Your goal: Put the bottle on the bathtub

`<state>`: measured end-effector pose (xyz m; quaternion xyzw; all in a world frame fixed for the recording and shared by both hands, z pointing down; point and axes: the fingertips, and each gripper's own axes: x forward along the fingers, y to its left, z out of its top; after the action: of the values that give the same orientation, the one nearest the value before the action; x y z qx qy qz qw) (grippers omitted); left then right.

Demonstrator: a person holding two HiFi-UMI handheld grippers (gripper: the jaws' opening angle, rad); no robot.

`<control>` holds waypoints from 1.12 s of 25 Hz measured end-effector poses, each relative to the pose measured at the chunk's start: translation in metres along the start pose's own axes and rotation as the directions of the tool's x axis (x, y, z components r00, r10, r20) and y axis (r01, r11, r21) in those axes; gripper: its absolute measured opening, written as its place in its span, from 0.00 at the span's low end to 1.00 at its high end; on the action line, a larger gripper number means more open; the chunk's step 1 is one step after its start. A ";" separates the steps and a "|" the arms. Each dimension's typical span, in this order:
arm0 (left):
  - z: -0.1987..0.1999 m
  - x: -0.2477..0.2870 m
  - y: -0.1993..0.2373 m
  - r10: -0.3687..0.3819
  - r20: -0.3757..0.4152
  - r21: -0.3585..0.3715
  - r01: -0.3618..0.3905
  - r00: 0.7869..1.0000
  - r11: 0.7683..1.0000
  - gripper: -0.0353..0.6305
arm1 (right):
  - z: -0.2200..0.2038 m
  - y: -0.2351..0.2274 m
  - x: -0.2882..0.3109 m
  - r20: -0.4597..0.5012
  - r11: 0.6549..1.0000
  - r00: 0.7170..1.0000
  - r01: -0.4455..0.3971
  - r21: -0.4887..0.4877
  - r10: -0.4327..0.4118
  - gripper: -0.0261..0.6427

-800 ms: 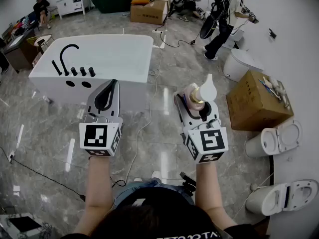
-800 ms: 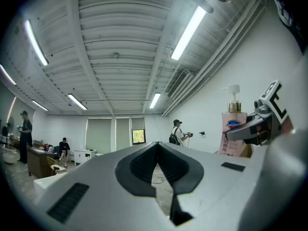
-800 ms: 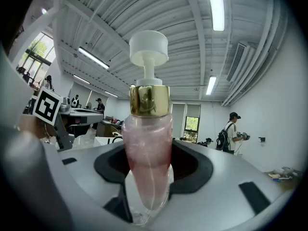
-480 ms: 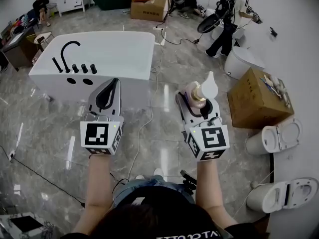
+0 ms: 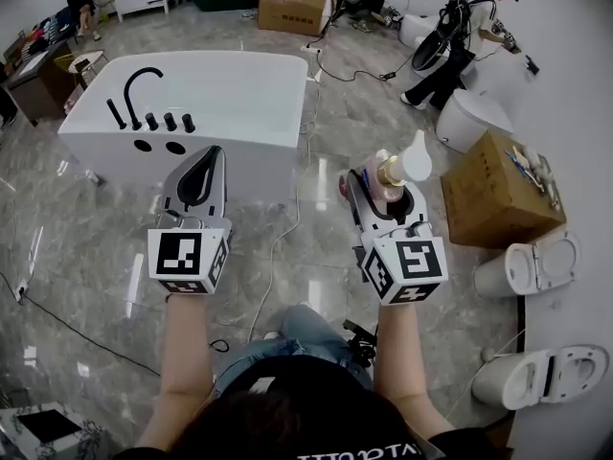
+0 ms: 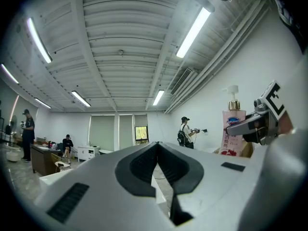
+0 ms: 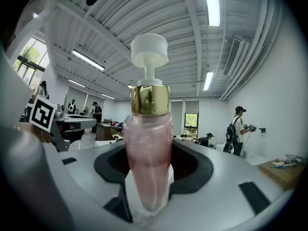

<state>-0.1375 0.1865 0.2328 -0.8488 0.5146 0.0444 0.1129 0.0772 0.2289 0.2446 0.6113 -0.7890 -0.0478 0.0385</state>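
1. Bottle [image 5: 391,174]: pink body, gold collar, white pump. Long axis runs along the right tongs [image 5: 375,192], pump end pointing away from the person.
2. Right tongs clamp the bottle body. Left tongs [image 5: 203,172] are closed on nothing.
3. Bottle is held in the air right of the bathtub [image 5: 251,68], apart from it.
4. Glossy grey marble floor [image 5: 96,228]; cardboard box [image 5: 488,195] farther right of the bathtub.

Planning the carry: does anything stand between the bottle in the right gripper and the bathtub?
Nothing visible blocks it. The bottle, clamped in the right gripper, has open air to the bathtub ahead-left. A cable lies on the floor between them. The left gripper is off to the side.
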 end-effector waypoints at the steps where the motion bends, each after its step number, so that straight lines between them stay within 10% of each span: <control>1: -0.002 0.001 0.003 0.004 -0.002 -0.001 -0.004 1.000 1.000 0.07 | -0.002 0.001 0.003 -0.002 1.000 1.000 -0.004 0.006 0.004 0.38; 28: -0.088 0.272 0.077 0.007 -0.082 -0.015 -0.008 0.997 1.000 0.07 | -0.049 -0.111 0.281 -0.085 0.996 0.993 -0.076 0.051 0.080 0.38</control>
<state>-0.0826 -0.1034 0.2554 -0.8488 0.5216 0.0139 0.0850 0.1195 -0.0723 0.2807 0.5821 -0.8109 -0.0006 0.0600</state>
